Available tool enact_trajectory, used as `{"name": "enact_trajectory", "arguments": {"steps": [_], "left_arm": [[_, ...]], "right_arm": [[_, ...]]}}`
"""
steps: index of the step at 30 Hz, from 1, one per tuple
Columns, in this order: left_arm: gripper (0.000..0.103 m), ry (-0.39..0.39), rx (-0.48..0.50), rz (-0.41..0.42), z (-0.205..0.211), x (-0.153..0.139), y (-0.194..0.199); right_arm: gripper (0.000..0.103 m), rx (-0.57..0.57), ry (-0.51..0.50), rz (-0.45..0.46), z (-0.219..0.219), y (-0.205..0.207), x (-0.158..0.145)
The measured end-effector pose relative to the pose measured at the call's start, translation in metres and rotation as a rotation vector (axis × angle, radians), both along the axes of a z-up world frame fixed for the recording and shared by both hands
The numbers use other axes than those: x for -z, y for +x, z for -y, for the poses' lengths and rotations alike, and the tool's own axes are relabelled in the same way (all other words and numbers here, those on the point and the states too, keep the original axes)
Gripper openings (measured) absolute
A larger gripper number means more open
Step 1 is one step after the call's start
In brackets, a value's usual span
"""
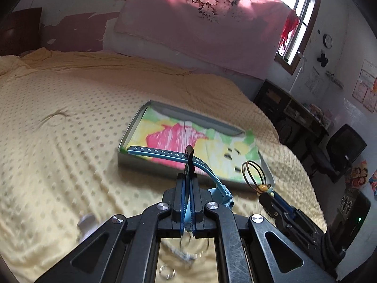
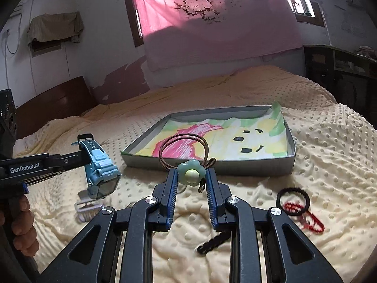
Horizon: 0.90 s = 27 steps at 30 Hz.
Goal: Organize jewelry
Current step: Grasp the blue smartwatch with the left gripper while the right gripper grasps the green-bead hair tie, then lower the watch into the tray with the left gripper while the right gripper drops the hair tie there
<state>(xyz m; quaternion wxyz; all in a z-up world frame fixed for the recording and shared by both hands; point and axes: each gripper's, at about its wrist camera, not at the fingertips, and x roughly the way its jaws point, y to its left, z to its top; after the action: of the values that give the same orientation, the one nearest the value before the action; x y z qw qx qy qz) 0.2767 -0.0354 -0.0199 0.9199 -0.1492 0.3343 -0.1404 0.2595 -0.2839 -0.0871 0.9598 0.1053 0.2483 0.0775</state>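
Hair ties (image 2: pixel 297 204) on bedspread (image 2: pixel 329 165) beside tray (image 2: pixel 290 158)

tray (image 2: pixel 291 146) interior open, low rim ahead

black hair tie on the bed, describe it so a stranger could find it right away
On the cream dotted bedspread, look right of the shallow grey tray, on its near side. The black hair tie lies flat there as a plain closed ring, overlapping a red fuzzy loop; the black braided piece nearby is no ring.

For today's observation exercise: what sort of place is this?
Most likely a home bedroom: a bed under a cream dotted blanket, a pink floral curtain over the window, and a wooden headboard.
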Motion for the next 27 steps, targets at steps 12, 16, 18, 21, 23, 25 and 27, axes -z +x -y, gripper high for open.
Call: {"name": "enact_trajectory", "arguments": {"steps": [12, 16, 18, 21, 23, 25, 27], "left_arm": [[0.004, -0.025, -0.029, -0.071, 0.004, 0.037, 0.107], [0.004, -0.025, -0.037, -0.116, 0.004, 0.052, 0.121], [0.005, -0.019, -0.035, -0.118, 0.005, 0.055, 0.122], [0.011, -0.022, -0.032, -0.123, 0.003, 0.058, 0.121], [0.02, -0.033, -0.027, -0.119, 0.003, 0.058, 0.117], [0.033, -0.029, -0.033, -0.118, 0.004, 0.059, 0.111], [0.048, -0.029, -0.045, -0.097, 0.003, 0.055, 0.099]], "right_arm": [[0.022, 0.057, -0.066, -0.108, -0.005, 0.102, 0.012], [0.022, 0.059, -0.07, -0.152, -0.007, 0.118, 0.022], [0.022, 0.054, -0.07, -0.171, -0.007, 0.122, 0.026], [0.022, 0.059, -0.082, -0.193, -0.009, 0.124, 0.032], [0.028, 0.054, -0.082, -0.193, -0.009, 0.123, 0.032], [0.037, 0.057, -0.08, -0.182, -0.007, 0.119, 0.031], [0.039, 0.069, -0.079, -0.159, -0.006, 0.107, 0.028]]}}
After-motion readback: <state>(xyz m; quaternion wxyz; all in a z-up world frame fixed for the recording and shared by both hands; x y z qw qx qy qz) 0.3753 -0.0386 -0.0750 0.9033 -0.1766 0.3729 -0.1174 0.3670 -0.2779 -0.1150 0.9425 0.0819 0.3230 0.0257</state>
